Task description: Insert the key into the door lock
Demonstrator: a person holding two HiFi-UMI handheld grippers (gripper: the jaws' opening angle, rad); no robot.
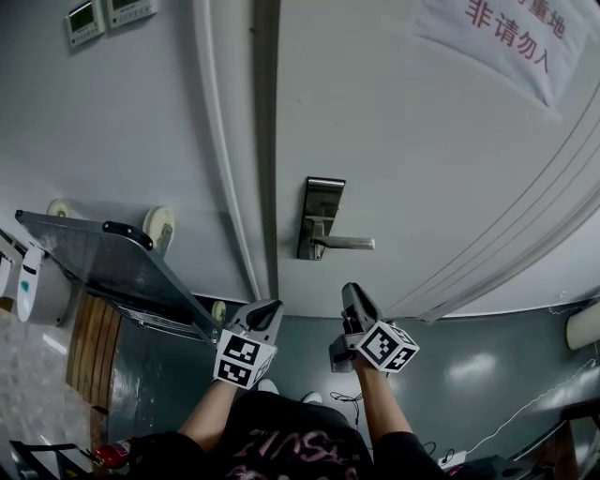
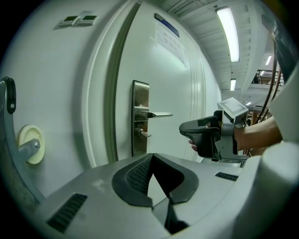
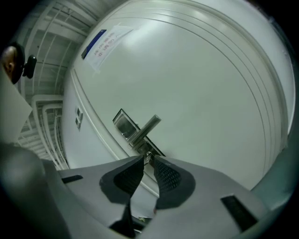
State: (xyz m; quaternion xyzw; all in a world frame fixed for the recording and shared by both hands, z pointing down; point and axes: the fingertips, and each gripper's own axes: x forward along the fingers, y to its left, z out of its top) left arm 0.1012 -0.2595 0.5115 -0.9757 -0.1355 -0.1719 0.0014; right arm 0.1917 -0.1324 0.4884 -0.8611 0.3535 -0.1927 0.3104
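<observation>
The grey door (image 1: 412,141) carries a steel lock plate (image 1: 322,217) with a lever handle (image 1: 345,244). In the left gripper view a small key (image 2: 143,134) sticks out of the plate (image 2: 140,116) below the lever (image 2: 156,114). My right gripper (image 1: 349,289) hangs short of the door, below the lock. Its jaws stand slightly apart with nothing pressed between them, and the key (image 3: 148,157) shows through the gap of the right gripper (image 3: 148,161). Beside it, lower left of the lock, is my left gripper (image 1: 274,305). The left gripper's (image 2: 152,158) tips meet, empty.
A tilted metal cart panel (image 1: 103,253) with pale wheels (image 1: 159,225) leans against the wall left of the door frame (image 1: 234,141). A paper notice (image 1: 511,28) hangs high on the door. Two wall control panels (image 1: 103,14) sit at the top left. A white cable (image 1: 525,412) lies on the floor.
</observation>
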